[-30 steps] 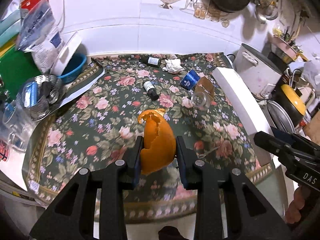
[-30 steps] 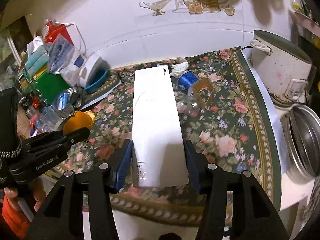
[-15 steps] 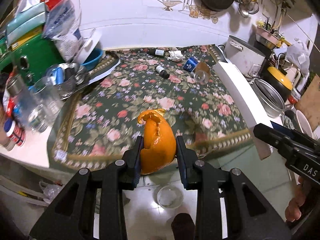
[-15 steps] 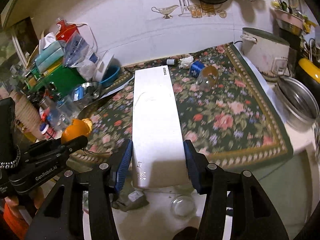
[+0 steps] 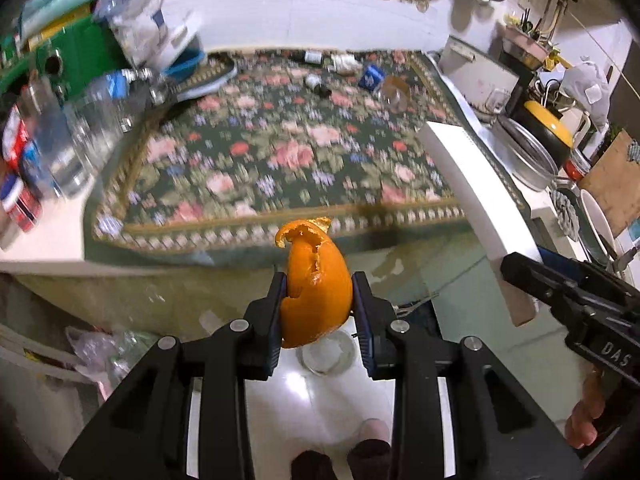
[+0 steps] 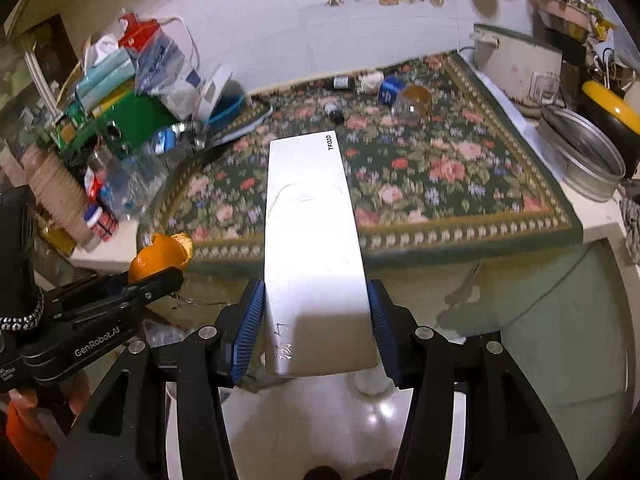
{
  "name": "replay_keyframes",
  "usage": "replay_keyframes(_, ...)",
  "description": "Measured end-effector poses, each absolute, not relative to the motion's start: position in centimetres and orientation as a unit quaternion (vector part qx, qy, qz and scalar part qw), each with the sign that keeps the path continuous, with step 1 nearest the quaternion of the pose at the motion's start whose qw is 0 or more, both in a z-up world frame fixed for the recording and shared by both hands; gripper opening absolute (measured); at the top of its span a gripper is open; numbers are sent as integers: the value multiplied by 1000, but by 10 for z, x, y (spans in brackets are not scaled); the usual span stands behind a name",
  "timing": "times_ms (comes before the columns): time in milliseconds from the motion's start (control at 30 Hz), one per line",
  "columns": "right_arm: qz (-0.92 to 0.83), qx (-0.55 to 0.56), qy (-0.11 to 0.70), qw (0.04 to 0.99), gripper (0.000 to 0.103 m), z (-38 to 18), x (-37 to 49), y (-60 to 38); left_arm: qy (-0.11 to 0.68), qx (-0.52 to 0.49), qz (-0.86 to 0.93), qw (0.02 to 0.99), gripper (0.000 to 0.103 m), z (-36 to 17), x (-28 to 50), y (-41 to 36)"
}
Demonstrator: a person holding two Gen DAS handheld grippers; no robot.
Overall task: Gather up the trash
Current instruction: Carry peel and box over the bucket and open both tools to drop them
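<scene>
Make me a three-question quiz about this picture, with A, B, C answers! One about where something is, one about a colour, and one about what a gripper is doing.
1. Where does the small dark bottle lie?
A. on the flowered tablecloth
B. on the floor
C. inside the metal basin

2. What colour is the peel in the left gripper?
A. green
B. orange
C. purple

3. What is the right gripper doing?
A. hanging open and empty
B. shut on a spoon
C. shut on a long white box

Answers:
1. A, the bottle lies on its side on the cloth near the far edge.
2. B, the peel between the fingers is bright orange.
3. C, both blue pads press the sides of the box.
</scene>
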State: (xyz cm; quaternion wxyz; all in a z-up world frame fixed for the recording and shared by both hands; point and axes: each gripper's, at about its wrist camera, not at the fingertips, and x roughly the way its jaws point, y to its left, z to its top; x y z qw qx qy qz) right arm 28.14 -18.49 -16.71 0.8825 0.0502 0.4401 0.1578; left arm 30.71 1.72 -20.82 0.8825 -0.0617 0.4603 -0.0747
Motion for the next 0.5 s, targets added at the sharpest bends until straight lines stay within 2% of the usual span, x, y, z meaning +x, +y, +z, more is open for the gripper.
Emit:
replay_keyframes(300,178,23,489,854,49,-240,279,-208,506,-101,-51,855,31,-296,306,-21)
replay_keyframes(500,213,-12,528,822,49,-304,279,-225,536,-131,-12,834,31,-380,300,-47)
